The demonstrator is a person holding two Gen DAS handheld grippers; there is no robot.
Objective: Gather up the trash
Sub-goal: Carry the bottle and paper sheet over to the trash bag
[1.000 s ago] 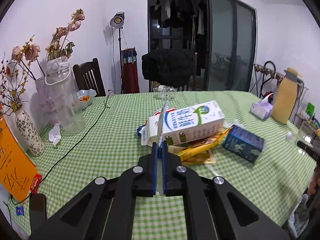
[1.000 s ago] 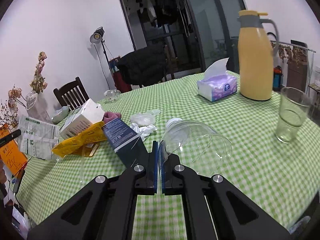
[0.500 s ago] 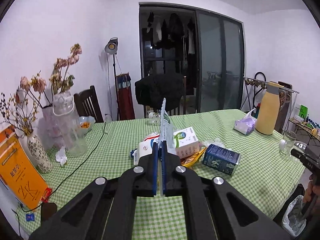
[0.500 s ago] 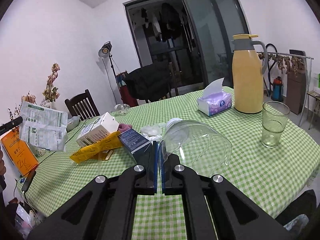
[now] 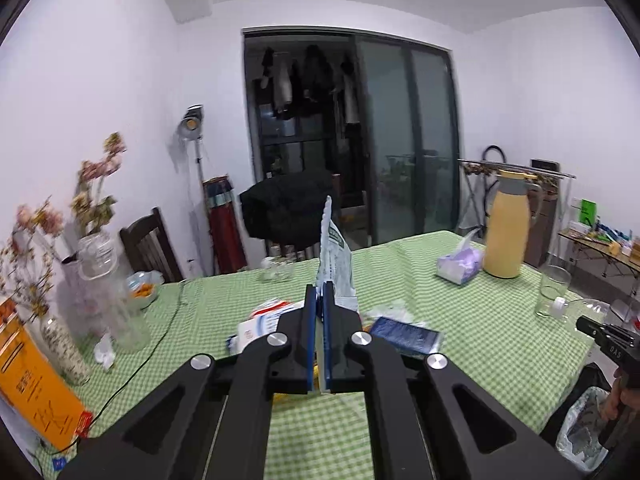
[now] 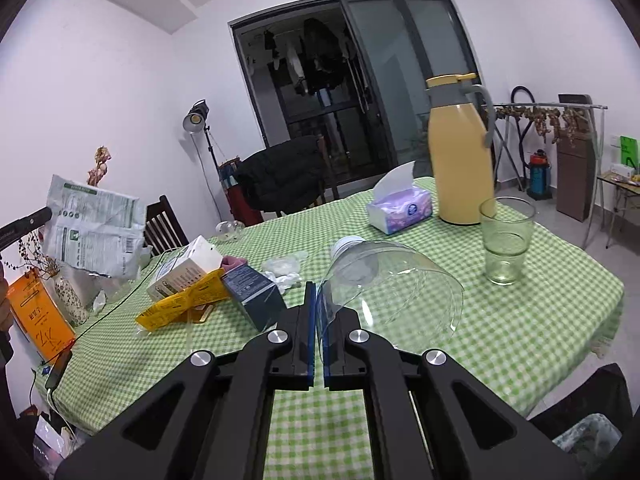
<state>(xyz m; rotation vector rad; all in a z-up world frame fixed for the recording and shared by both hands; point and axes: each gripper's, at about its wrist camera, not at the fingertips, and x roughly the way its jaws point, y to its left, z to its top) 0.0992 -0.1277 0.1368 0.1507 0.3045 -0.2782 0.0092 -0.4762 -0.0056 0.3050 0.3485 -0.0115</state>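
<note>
While both loads hung clear of the table (image 6: 520, 320), I judged the job half done. My left gripper (image 5: 319, 304) was clamped on a crumpled white printed wrapper (image 5: 334, 256), standing edge-on at twelve o'clock; my right gripper (image 6: 316, 300) was pinched shut on the wall of a clear, squashed plastic bottle (image 6: 392, 280). A milk carton (image 6: 184, 268), yellow packet (image 6: 180, 304) and blue box (image 6: 252, 292) lay at ten o'clock, uncollected. A lined bin (image 5: 584, 428) waited at four o'clock.
</note>
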